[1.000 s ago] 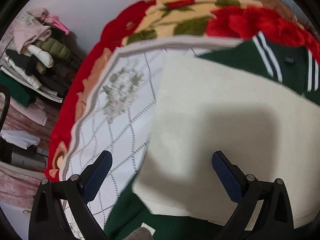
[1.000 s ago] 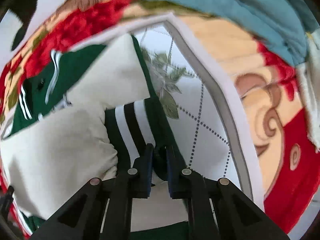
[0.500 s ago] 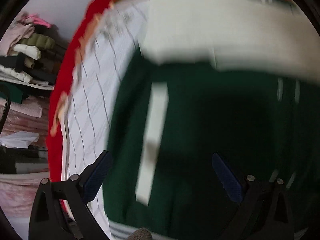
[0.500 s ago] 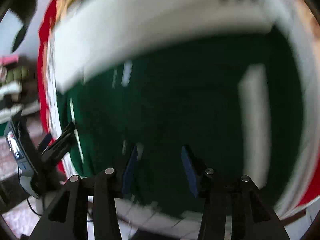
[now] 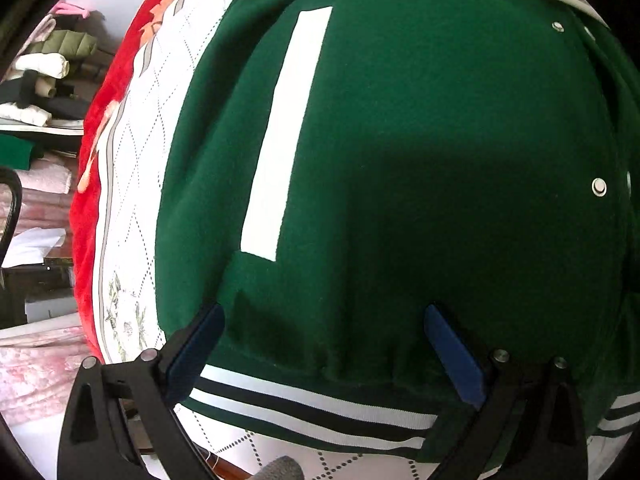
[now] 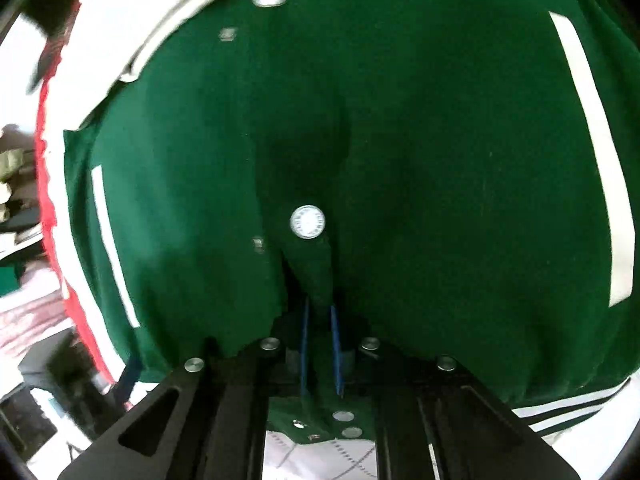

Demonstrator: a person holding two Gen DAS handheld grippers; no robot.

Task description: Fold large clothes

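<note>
The green jacket (image 5: 420,152) fills both views, spread front-up over the white quilted bedspread (image 5: 132,168), which shows along the left edge of the left wrist view with a red blanket (image 5: 90,184) beyond it. The jacket's striped hem (image 5: 320,412) runs across the lower part of that frame.

The right gripper (image 6: 320,344), at the bottom centre of its view, has just been closing its jaws, and they now pinch a fold of the front edge below a snap button (image 6: 307,221). The left gripper (image 5: 324,344) hangs with jaws spread wide just above the hem, touching nothing that can be made out.

To do this fold well, I would take the hem with the left jaws too, catching both layers, then lift both corners evenly so the cloth stays taut and the crease runs straight.

Counted: one jacket, one bedspread, one blanket, two white pocket strips (image 6: 596,152), and two grippers. Four snap studs are clear on the front in the right view, with more blurred ones near the jaws.
</note>
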